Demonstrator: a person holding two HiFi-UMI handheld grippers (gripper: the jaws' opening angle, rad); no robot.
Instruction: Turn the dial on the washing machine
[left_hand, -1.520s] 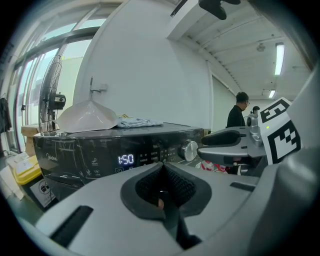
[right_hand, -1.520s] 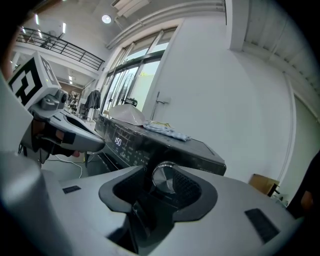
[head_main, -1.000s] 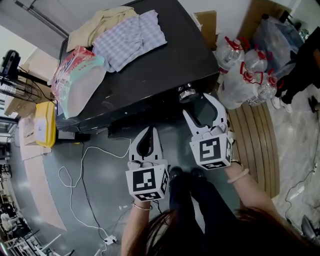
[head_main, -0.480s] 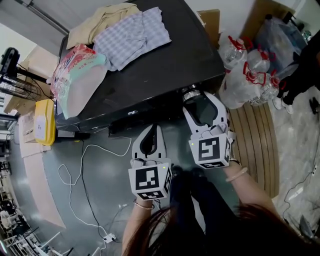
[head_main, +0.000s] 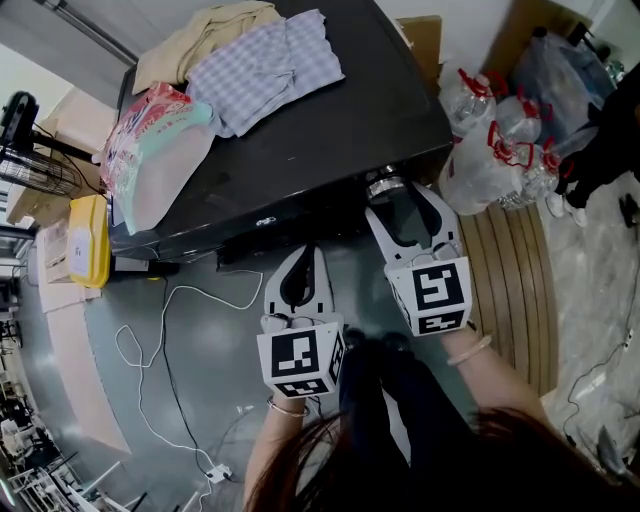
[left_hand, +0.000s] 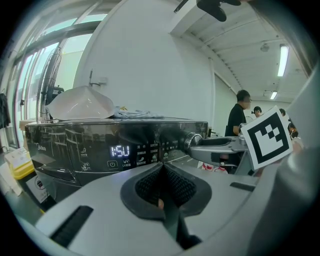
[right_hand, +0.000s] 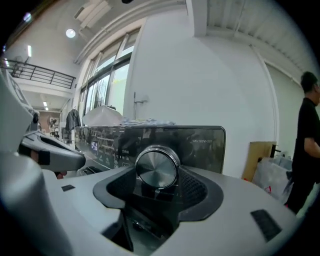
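Note:
The black washing machine (head_main: 330, 130) fills the top of the head view, its lit control panel (left_hand: 120, 150) facing me. Its round silver dial (head_main: 384, 184) sticks out at the panel's right end. My right gripper (head_main: 396, 200) is open, and the dial (right_hand: 156, 167) sits between its two dark pads near the tips. I cannot tell if a pad touches it. My left gripper (head_main: 307, 252) hangs lower and to the left, shut with nothing in it, pointing at the panel. In the left gripper view the dial (left_hand: 192, 141) shows with the right gripper's finger beside it.
Folded clothes (head_main: 260, 60) and a pink and teal bag (head_main: 150, 150) lie on the machine's top. Water bottles in plastic (head_main: 495, 140) stand to the right, beside a wooden pallet (head_main: 515, 290). A white cable (head_main: 170, 340) trails on the floor. A yellow box (head_main: 88, 248) sits left. A person in black (right_hand: 305, 145) stands right.
My right gripper has moved forward to the machine, and the dial now lies between its jaws. The left gripper has stayed nearly still.

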